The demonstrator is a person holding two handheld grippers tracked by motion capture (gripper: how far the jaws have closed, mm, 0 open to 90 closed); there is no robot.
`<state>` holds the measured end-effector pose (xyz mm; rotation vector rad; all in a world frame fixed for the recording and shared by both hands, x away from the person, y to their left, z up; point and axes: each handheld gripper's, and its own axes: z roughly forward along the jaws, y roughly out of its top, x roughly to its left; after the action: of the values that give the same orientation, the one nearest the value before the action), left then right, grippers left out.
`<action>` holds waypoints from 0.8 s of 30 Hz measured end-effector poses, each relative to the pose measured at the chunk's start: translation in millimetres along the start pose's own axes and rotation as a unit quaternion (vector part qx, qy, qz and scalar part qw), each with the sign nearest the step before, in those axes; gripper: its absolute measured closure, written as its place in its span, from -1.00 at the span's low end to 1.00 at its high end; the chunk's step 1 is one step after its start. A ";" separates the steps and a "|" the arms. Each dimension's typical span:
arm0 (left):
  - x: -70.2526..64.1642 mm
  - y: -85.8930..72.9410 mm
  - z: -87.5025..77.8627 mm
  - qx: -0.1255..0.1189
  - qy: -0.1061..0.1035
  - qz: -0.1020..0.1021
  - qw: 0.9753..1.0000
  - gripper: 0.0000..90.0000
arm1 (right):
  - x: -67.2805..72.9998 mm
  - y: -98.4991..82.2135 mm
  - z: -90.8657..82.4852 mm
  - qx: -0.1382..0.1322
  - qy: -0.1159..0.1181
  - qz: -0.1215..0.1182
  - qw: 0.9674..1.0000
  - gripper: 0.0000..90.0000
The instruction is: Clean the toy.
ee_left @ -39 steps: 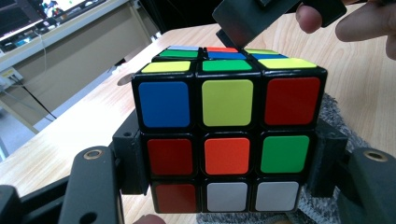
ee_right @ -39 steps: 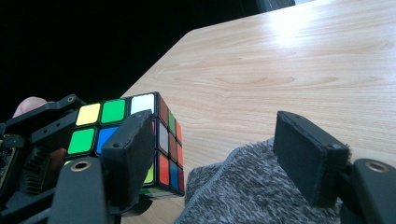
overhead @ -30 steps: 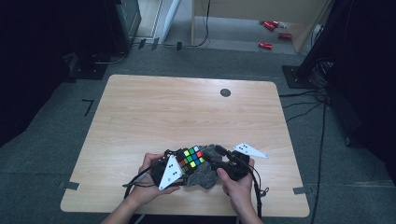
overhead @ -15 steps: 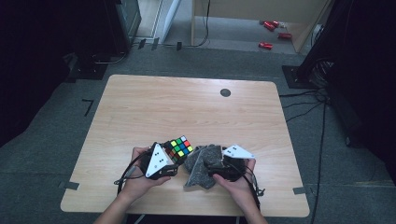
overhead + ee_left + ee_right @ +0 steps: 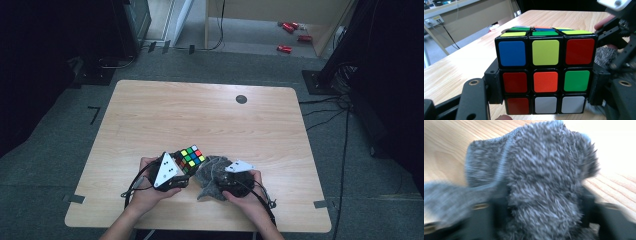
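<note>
A scrambled Rubik's cube (image 5: 189, 159) is held just above the near part of the table, my left gripper (image 5: 184, 168) shut on its two sides. In the left gripper view the cube (image 5: 545, 70) sits between the black jaws, blue, yellow and red squares along its top row. Right beside it lies a crumpled grey fluffy cloth (image 5: 207, 170). My right gripper (image 5: 221, 178) is down on it; its jaws have just been closing, and a bunch of the cloth (image 5: 549, 170) is pinched between them. The right gripper (image 5: 619, 37) also shows beyond the cube.
The wooden table (image 5: 200, 115) has a small black round cap (image 5: 241, 99) near its far edge. Cables (image 5: 325, 107) run across the floor at the right. Red objects (image 5: 290, 27) lie on the floor far behind.
The left gripper carried the cube a little to the left, off the cloth. The right gripper sank leftward onto the cloth and its jaws closed around a fold.
</note>
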<state>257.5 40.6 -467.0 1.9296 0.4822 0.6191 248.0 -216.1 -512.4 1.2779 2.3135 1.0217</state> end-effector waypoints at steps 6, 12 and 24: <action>-3.2 -1.2 2.8 0.007 -0.006 0.004 1.000 -0.24 | -7.6 3.9 -19.8 -0.053 0.005 0.016 0.998 0.49; -10.3 -2.1 7.8 0.017 -0.015 0.013 1.000 -0.24 | -7.0 15.4 -57.8 -0.171 0.015 0.030 0.985 0.51; -39.9 0.2 23.0 0.051 -0.045 0.061 0.996 -0.24 | 21.6 27.1 -62.9 -0.196 0.083 0.013 0.977 0.49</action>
<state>240.1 1.2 -483.4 2.0863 0.3468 0.5933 217.0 -216.3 -447.6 1.0995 2.0661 1.5518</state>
